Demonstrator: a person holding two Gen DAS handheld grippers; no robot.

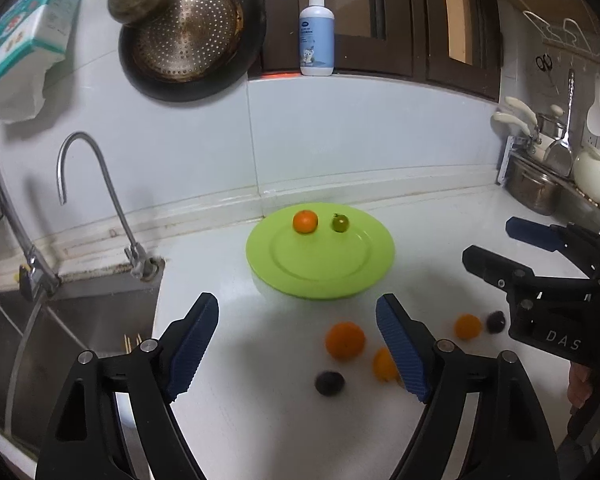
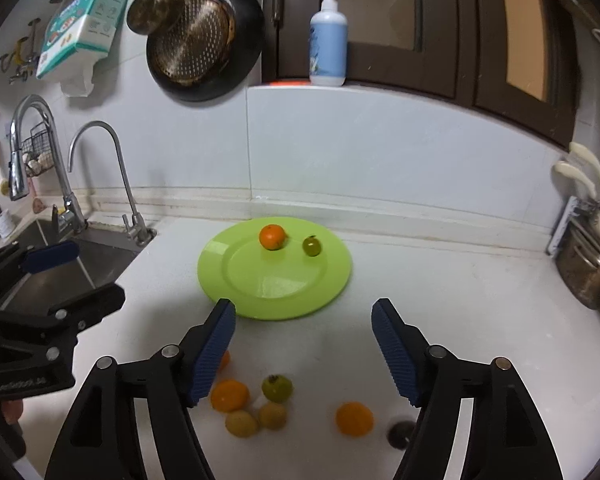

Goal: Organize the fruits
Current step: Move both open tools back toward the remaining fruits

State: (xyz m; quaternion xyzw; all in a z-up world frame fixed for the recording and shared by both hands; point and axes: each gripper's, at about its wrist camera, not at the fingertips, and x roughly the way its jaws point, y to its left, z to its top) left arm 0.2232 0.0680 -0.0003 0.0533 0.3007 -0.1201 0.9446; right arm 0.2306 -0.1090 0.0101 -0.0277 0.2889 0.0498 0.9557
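Note:
A green plate [image 1: 320, 276] [image 2: 244, 296] lies on the white counter. It holds a small orange [image 1: 305, 221] [image 2: 272, 237] and a small green fruit [image 1: 340, 223] [image 2: 311, 246]. Several loose fruits lie on the counter in front of the plate: oranges [image 1: 345, 340] [image 2: 354, 418], a dark fruit [image 1: 329, 383] and yellow-green ones [image 2: 277, 388]. My left gripper [image 1: 298, 344] is open and empty above these fruits. My right gripper [image 2: 304, 350] is open and empty, also over the loose fruits; it shows in the left wrist view [image 1: 496, 242] at the right.
A sink [image 2: 80, 256] with two faucets [image 1: 96, 196] lies to the left. A pan and strainer [image 1: 192, 36] hang on the wall. A soap bottle [image 1: 317, 32] stands on the ledge. Pots and utensils [image 1: 540, 184] stand at the right.

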